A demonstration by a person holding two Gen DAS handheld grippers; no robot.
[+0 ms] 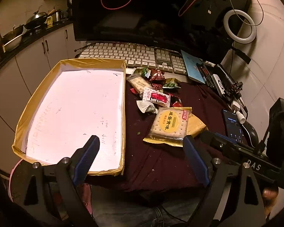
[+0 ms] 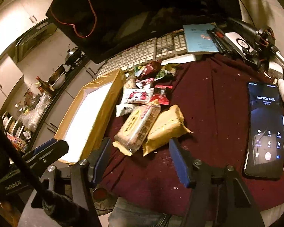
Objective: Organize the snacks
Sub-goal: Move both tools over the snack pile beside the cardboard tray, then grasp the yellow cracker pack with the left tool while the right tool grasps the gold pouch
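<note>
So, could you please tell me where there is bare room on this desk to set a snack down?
The shallow box is bare inside. The maroon cloth lies open between the snack pile and the phone. It is crowded along the keyboard, where packets bunch against the box.

The desk is covered in dark maroon cloth flecked with pale crumbs, and the box has tan taped walls around a plain white floor. The cracker pack is clear with gold ends and a yellow round label, beside a plain mustard-yellow packet. Both tongs, left and right, have blue pads on black arms.
</note>
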